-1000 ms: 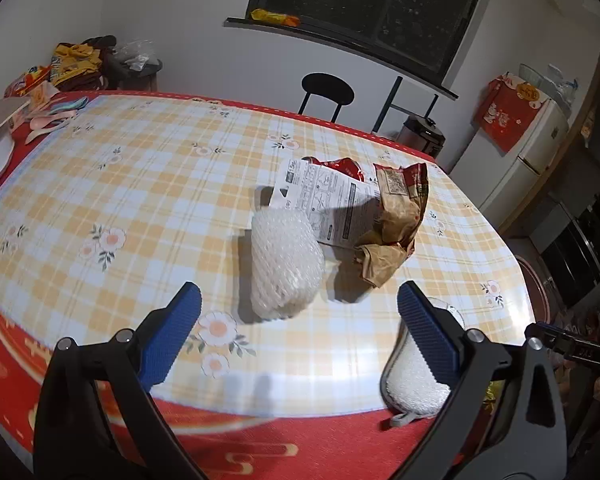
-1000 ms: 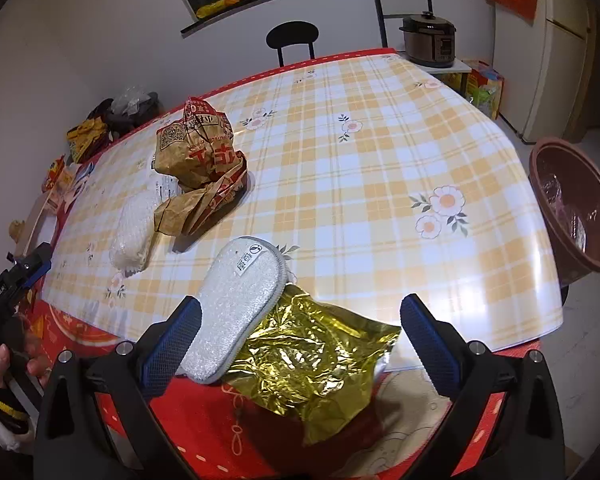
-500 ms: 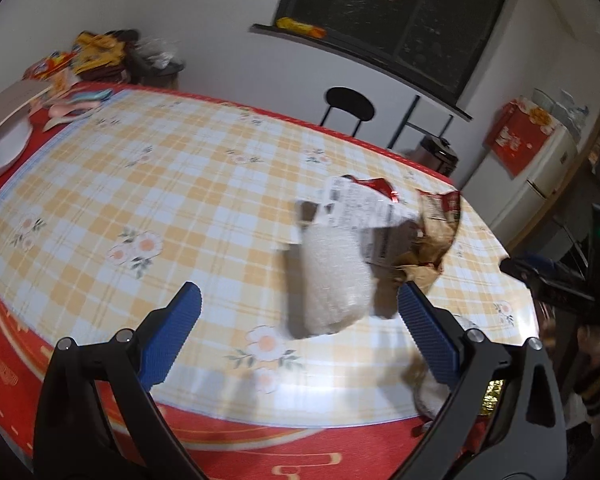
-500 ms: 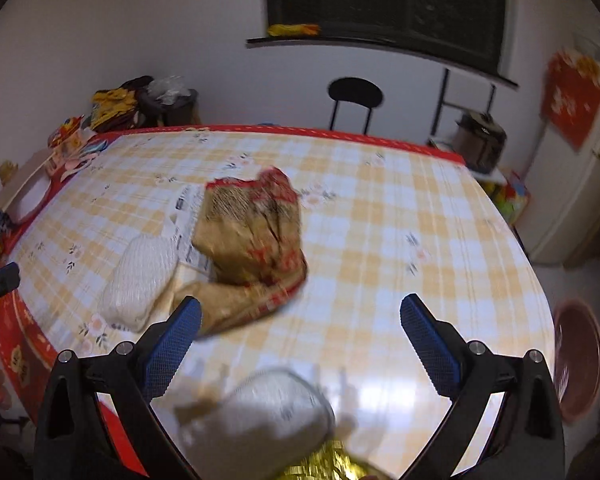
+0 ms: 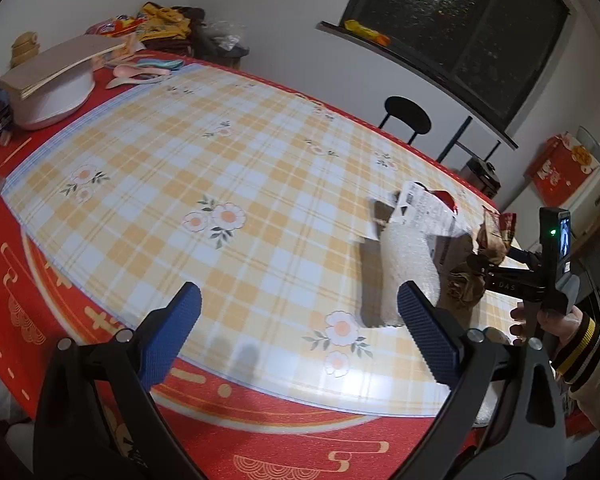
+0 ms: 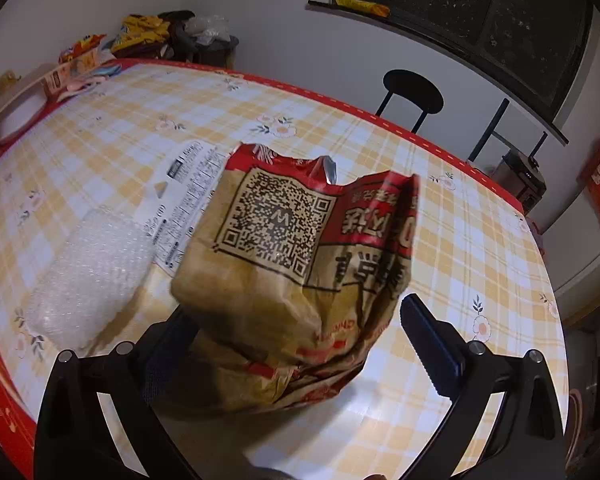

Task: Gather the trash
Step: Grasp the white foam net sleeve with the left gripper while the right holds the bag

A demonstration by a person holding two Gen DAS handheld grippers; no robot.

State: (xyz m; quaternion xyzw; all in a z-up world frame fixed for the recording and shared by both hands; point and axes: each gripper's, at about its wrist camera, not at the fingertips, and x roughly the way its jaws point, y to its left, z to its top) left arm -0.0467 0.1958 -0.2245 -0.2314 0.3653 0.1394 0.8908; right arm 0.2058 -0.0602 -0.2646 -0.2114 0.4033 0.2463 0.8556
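Observation:
A crumpled brown and red paper bag point(image 6: 292, 280) with a QR code fills the right wrist view, lying on the checked tablecloth point(image 6: 480, 248). My right gripper point(image 6: 300, 344) is open around it, and the bag's lower left edge hides part of the left finger. To the bag's left lie a bubble-wrap roll point(image 6: 88, 272) and a printed sheet point(image 6: 184, 200). My left gripper point(image 5: 300, 332) hangs open and empty over the table's near edge. To its right in that view are the bubble-wrap roll point(image 5: 408, 276), the sheet point(image 5: 424, 208), the bag point(image 5: 494, 236) and the right gripper's body point(image 5: 520, 280) in a hand point(image 5: 556, 316).
A white bowl point(image 5: 56, 100) under a board and some pastel spoons point(image 5: 148, 70) sit at the table's far left. Behind the table stand a black chair point(image 6: 412, 92) and a rice cooker point(image 6: 520, 176). A red box point(image 5: 560, 168) is at the right wall.
My right gripper has left the gold foil and white pad and closed in on the paper bag, which now sits between its fingers. My left gripper has swung left, away from the bubble wrap.

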